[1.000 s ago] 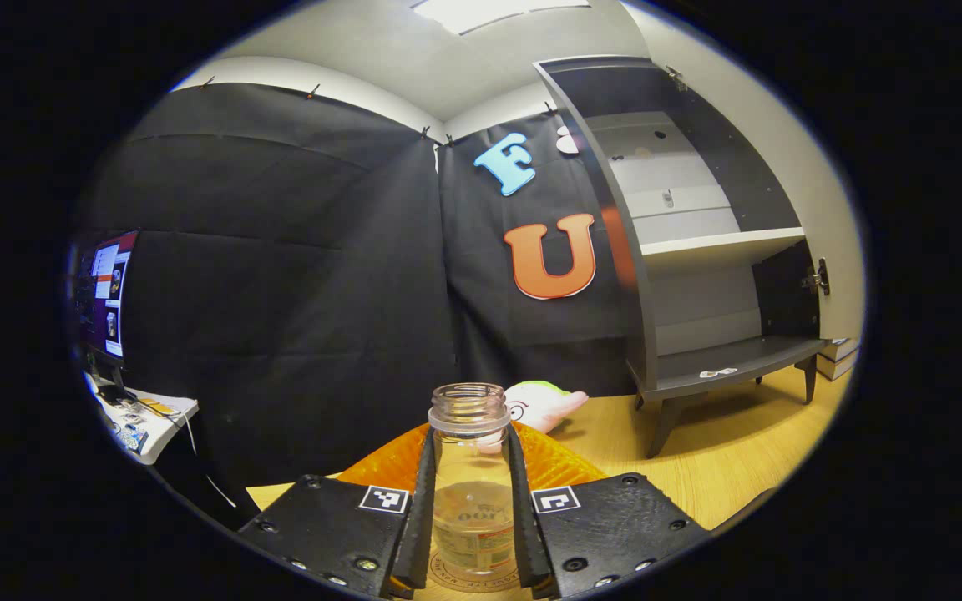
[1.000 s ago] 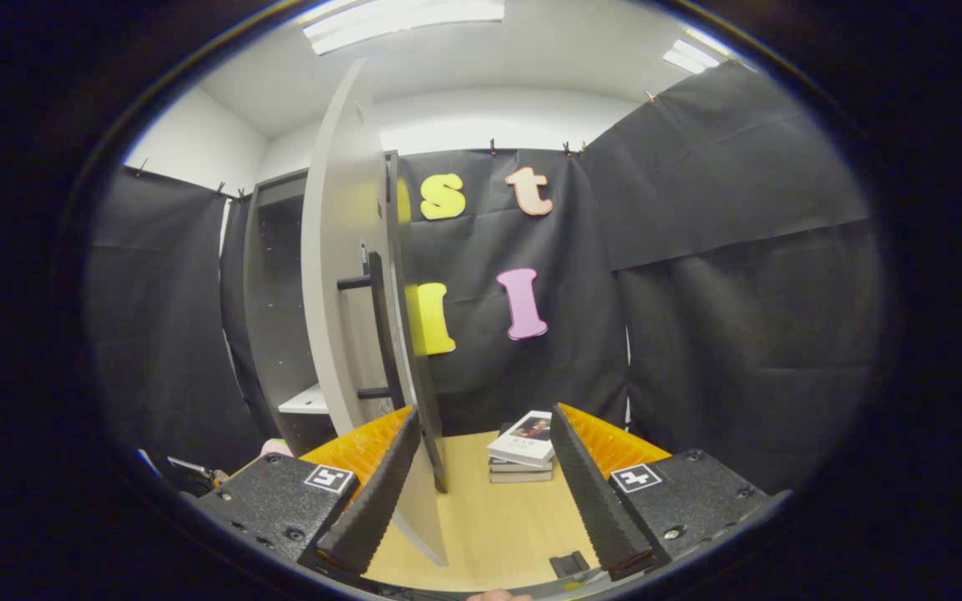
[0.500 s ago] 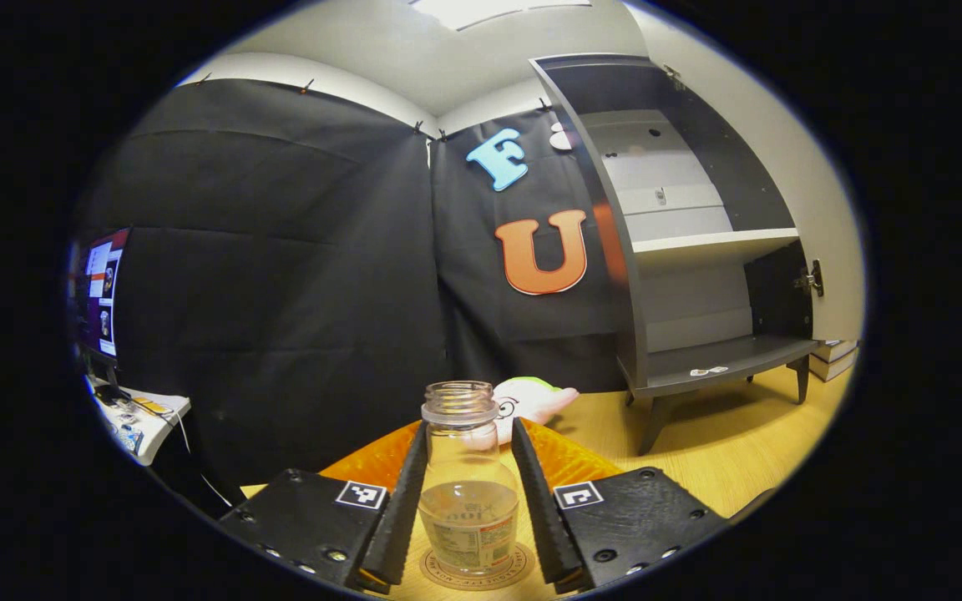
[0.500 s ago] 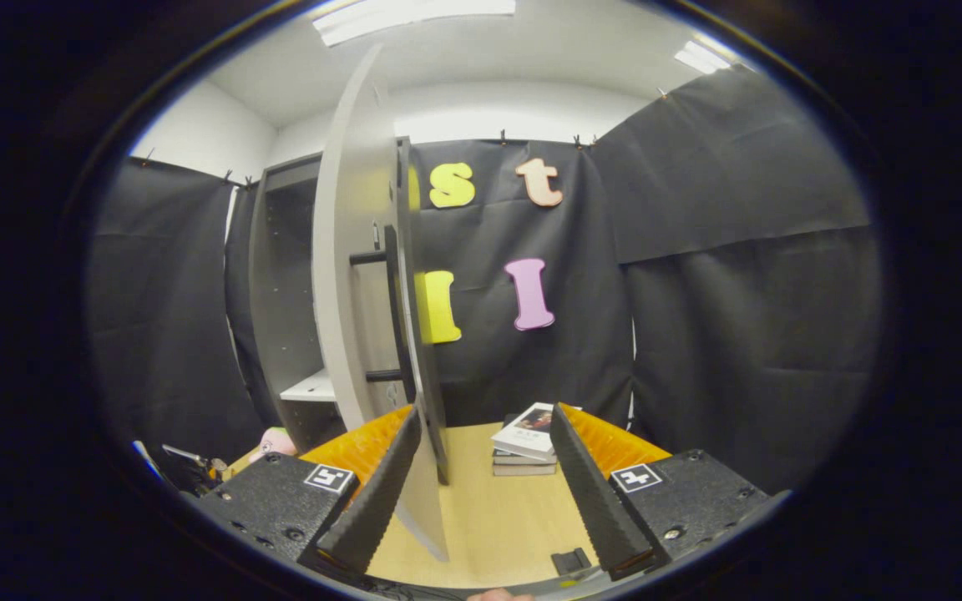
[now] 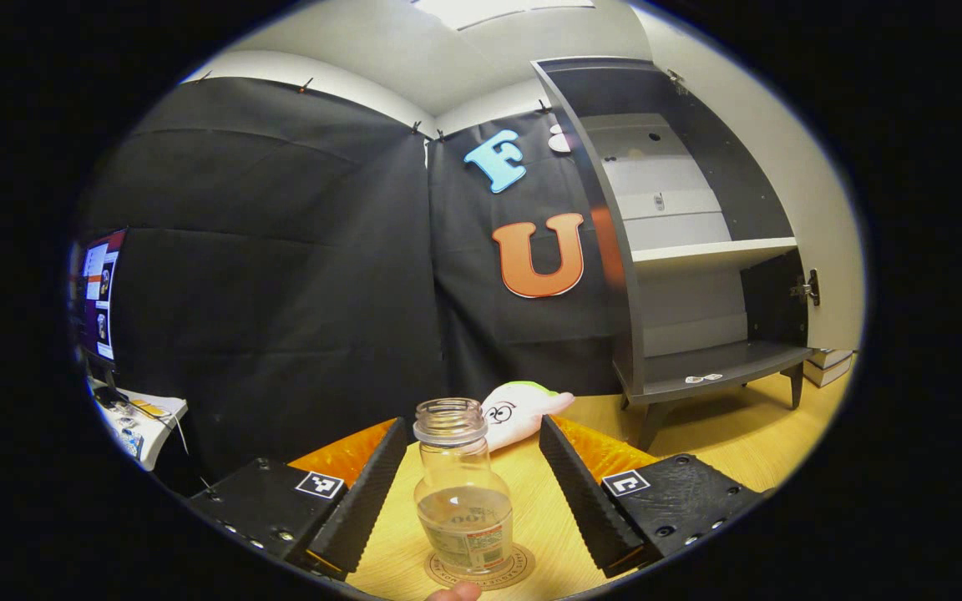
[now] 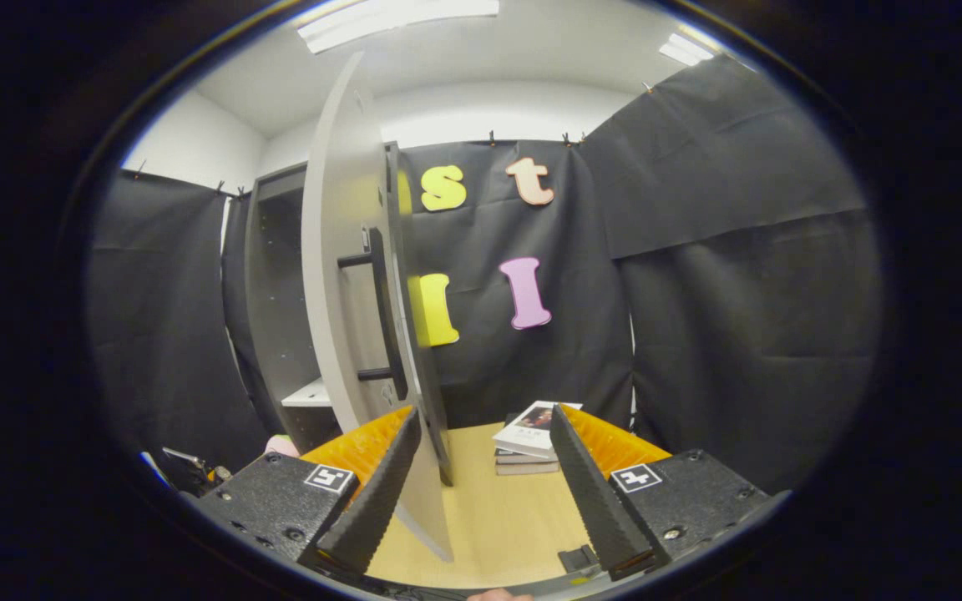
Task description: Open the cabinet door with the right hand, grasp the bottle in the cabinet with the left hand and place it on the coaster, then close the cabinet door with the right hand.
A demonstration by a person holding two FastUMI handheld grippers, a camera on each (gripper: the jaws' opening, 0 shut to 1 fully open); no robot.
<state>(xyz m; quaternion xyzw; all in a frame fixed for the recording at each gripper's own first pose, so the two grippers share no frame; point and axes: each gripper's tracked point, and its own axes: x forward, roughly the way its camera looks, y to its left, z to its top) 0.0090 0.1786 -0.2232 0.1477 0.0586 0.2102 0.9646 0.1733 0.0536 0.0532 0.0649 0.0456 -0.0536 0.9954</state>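
A clear, capless bottle (image 5: 462, 492) with a little liquid stands upright on the round coaster (image 5: 504, 573) on the wooden table. My left gripper (image 5: 473, 427) is open, its fingers (image 5: 360, 509) spread wide on either side of the bottle without touching it. The grey cabinet (image 5: 698, 250) stands open at the right of the left gripper view, its shelves bare. In the right gripper view the open cabinet door (image 6: 339, 275) is seen nearly edge-on, with its dark bar handle (image 6: 385, 317). My right gripper (image 6: 485, 416) is open just in front of the door; the door's lower edge runs beside the left finger.
A white plush toy (image 5: 518, 409) lies behind the bottle near the cabinet's leg. A stack of books (image 6: 531, 438) sits on the table beyond the right gripper. A monitor (image 5: 97, 292) stands at the far left. A person's fingertip (image 5: 456, 591) shows at the bottom edge.
My left gripper went from shut on the bottle to open, leaving the bottle standing on the coaster. The right gripper and the door have hardly moved.
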